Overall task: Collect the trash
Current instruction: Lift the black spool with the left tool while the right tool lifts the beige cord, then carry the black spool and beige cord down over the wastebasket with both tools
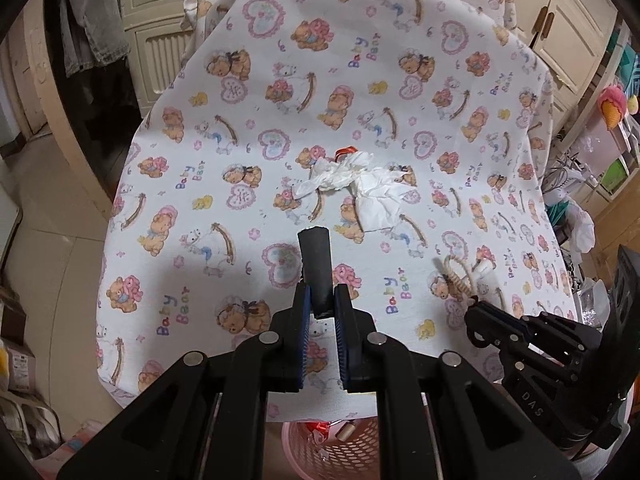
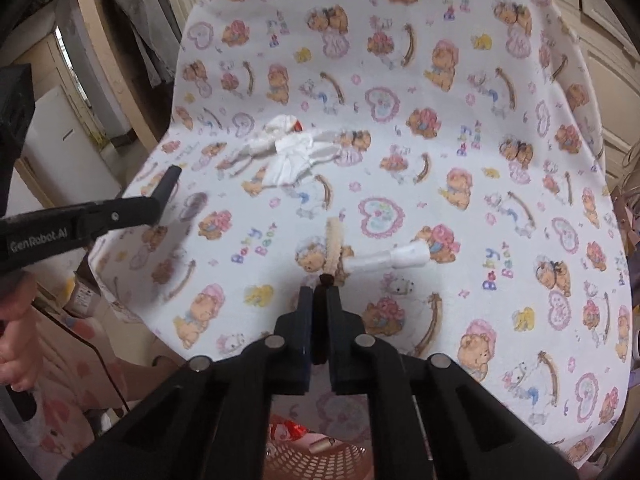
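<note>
Two black two-finger grippers over one table draped in a soft white cotton cloth (image 1: 280, 92) printed with bears, hearts and rocking horses. Left gripper (image 1: 321, 300), blue ribbed pads drawn close, clamped on a stubby black cylinder of matte, rubbery look (image 1: 316, 264) that juts out past the fingertips over the cloth. Right gripper (image 2: 320, 300), jaws together, pinching a thin dark cord or stem (image 2: 323, 280); what exactly, hard to tell. Just beyond its tips, lying on the cloth, one fuzzy beige twisted loop (image 2: 335, 246), pipe-cleaner-like, joined to a crinkled white paper wrapper (image 2: 394, 259) trailing off right. Farther off, near mid-table, one crumpled white tissue wad (image 1: 352, 184), creased and ragged, with a scrap of red-orange wrapper (image 1: 343, 152) peeking out at its far edge. Down at the near edge, under the table rim, one pink perforated plastic basket (image 1: 296, 452), a few bits already lying inside. Far left in the right view, a hand (image 2: 14, 320) around the left gripper's handle.
</note>
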### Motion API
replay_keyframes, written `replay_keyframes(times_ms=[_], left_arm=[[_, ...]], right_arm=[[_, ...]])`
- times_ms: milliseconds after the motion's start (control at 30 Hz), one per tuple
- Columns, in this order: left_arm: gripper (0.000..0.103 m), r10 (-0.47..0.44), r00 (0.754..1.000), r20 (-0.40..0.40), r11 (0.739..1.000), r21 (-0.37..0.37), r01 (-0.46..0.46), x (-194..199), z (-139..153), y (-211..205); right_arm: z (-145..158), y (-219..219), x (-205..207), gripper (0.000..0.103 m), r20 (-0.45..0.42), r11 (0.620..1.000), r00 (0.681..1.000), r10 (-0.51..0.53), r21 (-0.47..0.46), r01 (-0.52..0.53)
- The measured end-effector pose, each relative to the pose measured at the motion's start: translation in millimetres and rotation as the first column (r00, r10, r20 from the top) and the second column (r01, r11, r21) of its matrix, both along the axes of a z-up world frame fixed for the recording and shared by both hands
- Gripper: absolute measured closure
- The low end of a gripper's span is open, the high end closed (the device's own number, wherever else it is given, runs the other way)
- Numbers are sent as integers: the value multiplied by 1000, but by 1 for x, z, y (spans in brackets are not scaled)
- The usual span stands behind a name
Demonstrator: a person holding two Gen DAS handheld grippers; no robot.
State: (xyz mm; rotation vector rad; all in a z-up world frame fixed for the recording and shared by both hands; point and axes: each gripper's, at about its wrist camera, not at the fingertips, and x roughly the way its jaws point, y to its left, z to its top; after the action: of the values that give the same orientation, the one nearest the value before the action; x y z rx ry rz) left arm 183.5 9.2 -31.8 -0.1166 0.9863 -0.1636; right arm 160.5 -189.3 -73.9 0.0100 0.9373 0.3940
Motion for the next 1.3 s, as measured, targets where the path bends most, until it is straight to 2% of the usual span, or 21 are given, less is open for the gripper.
replay_keyframes(times_ms=[267, 500, 633, 767, 933, 1067, 1200, 1300], left_arm=[[92, -9, 999, 35, 1000, 4, 9, -18, 14, -4], [92, -44, 997, 62, 999, -14, 45, -65, 23, -13], [92, -60, 998, 31, 996, -64, 62, -87, 16, -17], [92, -72, 997, 7, 996, -48, 72, -104, 6, -23], [92, -92, 996, -14, 996, -8, 92, -109, -5, -30], [92, -92, 992, -84, 995, 23, 94, -103, -26, -32], [92, -120, 976, -184, 992, 6, 123, -101, -45, -32], [92, -144, 959, -244, 989, -13, 145, -102, -58, -35]], right_arm=[[34, -8, -21, 98, 78, 998, 997, -9, 56, 5], [63, -11, -51, 98, 142, 995, 990, -25, 96, 11], [69, -11, -76, 98, 155, 994, 987, -28, 108, 12], [70, -12, -102, 98, 153, 992, 988, -38, 122, 19], [62, -12, -125, 98, 109, 989, 993, -39, 148, 23], [45, -3, -126, 98, 45, 995, 999, -12, 95, 8], [19, 0, -114, 97, -95, 997, 996, 6, 80, 1], [-5, -4, -105, 97, -227, 993, 974, 6, 114, 21]])
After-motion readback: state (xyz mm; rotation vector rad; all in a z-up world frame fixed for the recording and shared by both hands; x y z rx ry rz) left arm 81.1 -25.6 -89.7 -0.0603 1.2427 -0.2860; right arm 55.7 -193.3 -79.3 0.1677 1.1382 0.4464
